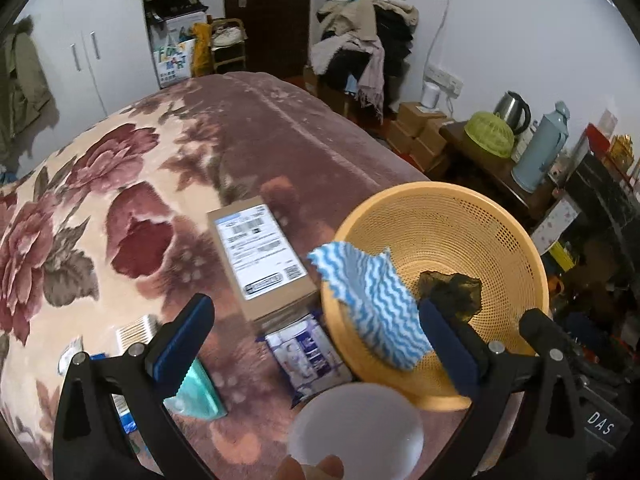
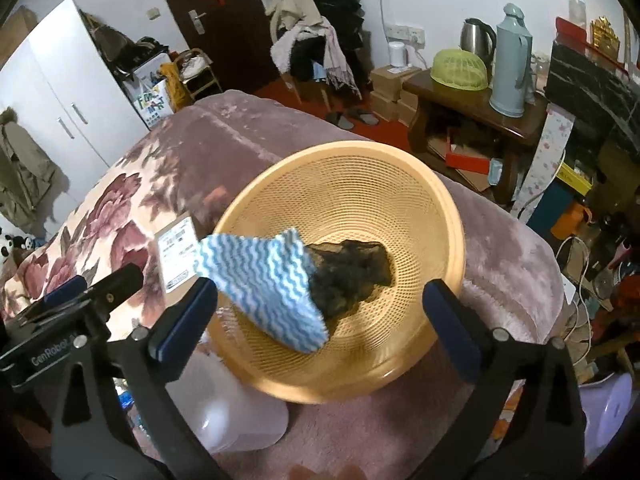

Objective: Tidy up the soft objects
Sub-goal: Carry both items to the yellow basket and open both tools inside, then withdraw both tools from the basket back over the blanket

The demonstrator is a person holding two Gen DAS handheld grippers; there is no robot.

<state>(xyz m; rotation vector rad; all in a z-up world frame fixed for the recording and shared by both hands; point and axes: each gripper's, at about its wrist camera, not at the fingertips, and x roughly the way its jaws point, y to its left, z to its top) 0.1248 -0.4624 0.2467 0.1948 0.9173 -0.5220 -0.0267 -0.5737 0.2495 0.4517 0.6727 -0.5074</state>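
Two cloths, one blue-striped point(image 2: 266, 280) and one dark point(image 2: 352, 276), are lying in the one orange basket point(image 2: 400, 184) on the bed point(image 1: 120, 184), while both grippers, left point(image 1: 316, 344) and right point(image 2: 320, 324), are standing wide apart, gripping nothing.

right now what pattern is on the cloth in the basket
Blue and white wavy stripes on the cloth, clearest in the right wrist view.

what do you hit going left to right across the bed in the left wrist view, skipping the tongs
cotton swab box → teal cloth → cardboard box → wipes packet → blue-striped cloth → dark cloth in the orange basket
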